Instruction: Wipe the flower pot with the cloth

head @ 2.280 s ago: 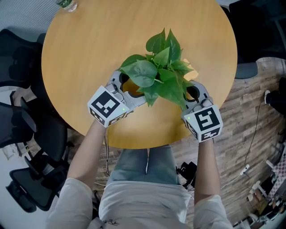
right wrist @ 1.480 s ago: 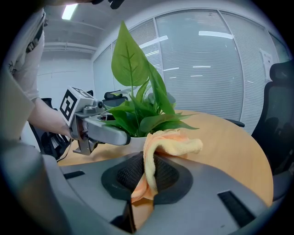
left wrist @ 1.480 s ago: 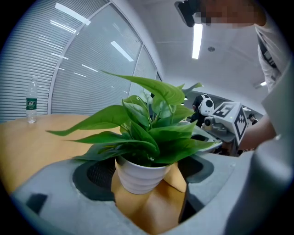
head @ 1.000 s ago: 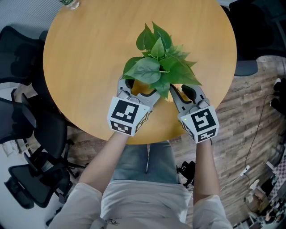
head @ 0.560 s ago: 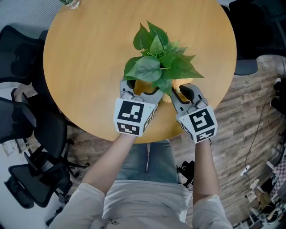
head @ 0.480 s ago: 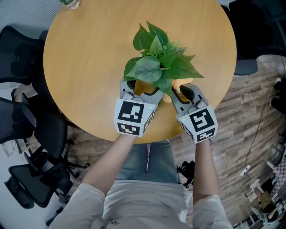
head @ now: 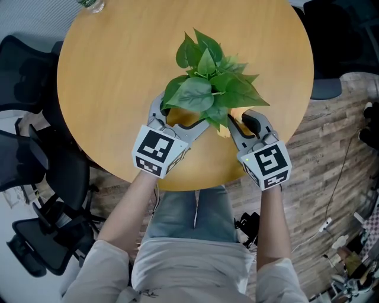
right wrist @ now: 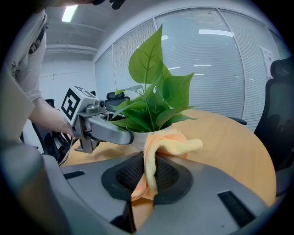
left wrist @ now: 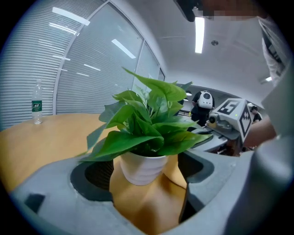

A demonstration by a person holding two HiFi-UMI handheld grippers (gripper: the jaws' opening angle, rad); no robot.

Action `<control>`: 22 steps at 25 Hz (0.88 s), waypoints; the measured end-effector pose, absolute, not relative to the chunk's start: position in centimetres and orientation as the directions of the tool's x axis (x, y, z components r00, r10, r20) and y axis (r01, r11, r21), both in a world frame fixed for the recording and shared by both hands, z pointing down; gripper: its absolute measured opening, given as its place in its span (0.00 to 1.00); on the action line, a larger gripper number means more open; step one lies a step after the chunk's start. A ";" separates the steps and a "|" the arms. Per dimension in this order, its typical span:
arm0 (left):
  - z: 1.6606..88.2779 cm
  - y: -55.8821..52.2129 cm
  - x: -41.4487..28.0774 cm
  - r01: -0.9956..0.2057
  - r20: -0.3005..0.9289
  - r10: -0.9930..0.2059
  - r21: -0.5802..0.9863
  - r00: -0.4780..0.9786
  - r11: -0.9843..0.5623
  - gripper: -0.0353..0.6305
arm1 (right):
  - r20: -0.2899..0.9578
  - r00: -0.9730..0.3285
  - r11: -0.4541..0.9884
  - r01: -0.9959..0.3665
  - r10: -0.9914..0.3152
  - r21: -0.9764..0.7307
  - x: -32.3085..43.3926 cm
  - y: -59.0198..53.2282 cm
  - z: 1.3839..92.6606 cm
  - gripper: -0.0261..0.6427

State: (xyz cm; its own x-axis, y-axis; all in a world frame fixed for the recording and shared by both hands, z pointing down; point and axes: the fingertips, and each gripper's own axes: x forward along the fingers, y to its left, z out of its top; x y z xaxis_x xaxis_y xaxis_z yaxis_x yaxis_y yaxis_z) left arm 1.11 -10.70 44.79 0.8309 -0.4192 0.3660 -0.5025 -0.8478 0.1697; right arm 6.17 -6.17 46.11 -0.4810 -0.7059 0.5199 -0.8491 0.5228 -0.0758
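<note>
A leafy green plant [head: 208, 87] stands in a white ribbed flower pot [left wrist: 142, 167] on the round wooden table [head: 118, 65]. In the head view the leaves hide the pot. My left gripper [head: 177, 116] is open, its jaws standing on either side of the pot with a gap at each pad. My right gripper [head: 238, 124] comes in from the right, shut on an orange-yellow cloth [right wrist: 158, 149]. The cloth drapes over the lower pad, and its free end lies against the pot's side [right wrist: 138, 136].
A water bottle [head: 90, 6] stands at the table's far left edge. The near table rim [head: 195, 183] runs just under both marker cubes. Black office chairs [head: 35, 177] stand to the left, and another chair [right wrist: 281, 105] to the right.
The plant and pot have turned and shifted a little toward the table's middle. The left gripper swung from in front of the pot out to the left. The right gripper barely moved.
</note>
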 end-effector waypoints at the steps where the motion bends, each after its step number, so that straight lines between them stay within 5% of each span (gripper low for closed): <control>1: 44.9 -10.7 1.0 -0.467 0.368 -0.388 0.158 0.845 -0.870 0.71 | 0.520 -0.481 0.523 -0.849 -0.706 -0.076 6.2 -6.1 46.1 0.11; 7: 44.6 -10.5 0.5 -0.250 0.348 -0.196 0.118 0.917 -0.961 0.71 | 0.518 -0.477 0.516 -0.853 -0.710 -0.079 6.2 -5.9 46.0 0.11; 22: 43.6 -11.7 1.6 -0.037 0.236 0.002 0.162 0.972 -0.986 0.71 | 0.528 -0.473 0.506 -0.857 -0.706 -0.091 6.6 -6.5 46.3 0.11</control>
State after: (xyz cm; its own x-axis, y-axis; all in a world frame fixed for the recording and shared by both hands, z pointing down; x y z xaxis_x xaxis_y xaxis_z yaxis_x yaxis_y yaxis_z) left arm 1.62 -11.69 43.59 0.9717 0.0022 0.2364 -0.0372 -0.9861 0.1618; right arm 6.58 -6.52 46.30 -0.4726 -0.7055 0.5281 -0.8575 0.5064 -0.0908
